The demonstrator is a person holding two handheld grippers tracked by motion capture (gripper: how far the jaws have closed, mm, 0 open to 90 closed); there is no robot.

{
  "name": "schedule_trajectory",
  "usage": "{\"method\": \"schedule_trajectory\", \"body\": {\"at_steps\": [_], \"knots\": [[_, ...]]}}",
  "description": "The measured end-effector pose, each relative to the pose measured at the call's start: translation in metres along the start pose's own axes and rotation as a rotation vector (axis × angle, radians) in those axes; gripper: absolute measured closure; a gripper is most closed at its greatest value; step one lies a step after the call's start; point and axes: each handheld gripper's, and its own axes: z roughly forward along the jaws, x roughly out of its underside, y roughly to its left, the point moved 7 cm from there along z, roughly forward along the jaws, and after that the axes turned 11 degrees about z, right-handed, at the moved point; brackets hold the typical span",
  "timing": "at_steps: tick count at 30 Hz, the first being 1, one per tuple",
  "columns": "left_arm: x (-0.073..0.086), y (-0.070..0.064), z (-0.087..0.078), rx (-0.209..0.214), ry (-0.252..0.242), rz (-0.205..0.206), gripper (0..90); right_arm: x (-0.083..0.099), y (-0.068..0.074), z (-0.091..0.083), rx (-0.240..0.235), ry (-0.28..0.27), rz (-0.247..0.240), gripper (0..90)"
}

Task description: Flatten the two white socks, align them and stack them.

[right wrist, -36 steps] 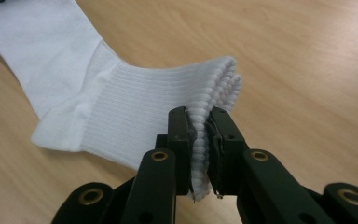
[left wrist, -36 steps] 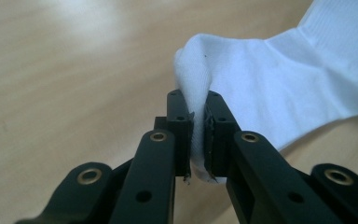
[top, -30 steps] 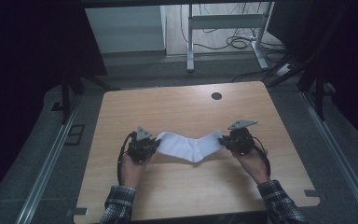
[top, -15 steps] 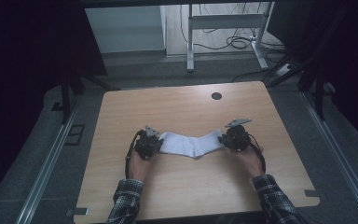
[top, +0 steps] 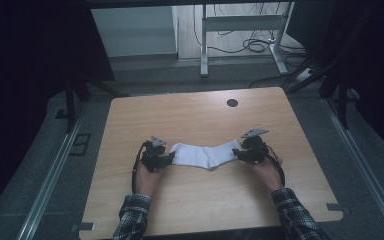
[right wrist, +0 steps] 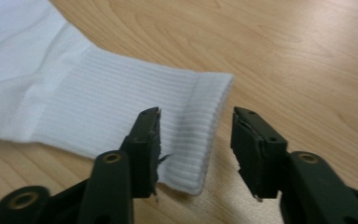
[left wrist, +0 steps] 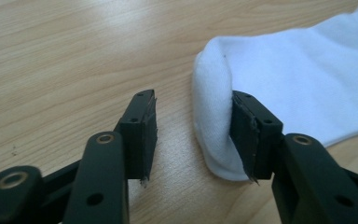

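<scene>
A white ribbed cotton sock (top: 207, 154) lies flat near the middle of the light wooden table (top: 190, 117), with bare board on every side. The left gripper (left wrist: 193, 135) has its jaws apart, one touching the sock's rounded toe. The right gripper (right wrist: 196, 140) stands open over the ribbed cuff edge. The gripper views show the knit ribbing; the high view shows a dark round hole (top: 232, 103) near the far edge.
</scene>
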Motion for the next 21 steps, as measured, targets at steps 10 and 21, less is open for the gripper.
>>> {"method": "schedule_trajectory", "body": {"at_steps": [10, 21], "knots": [[-0.003, 0.002, -0.017, 0.014, -0.052, -0.019, 37.8, -0.003, 0.001, -0.007, -0.019, -0.022, 0.018, 37.2], [-0.006, -0.004, -0.031, 0.058, -0.098, -0.02, 24.8, -0.002, 0.007, -0.016, -0.061, -0.011, 0.027, 27.4]]}}
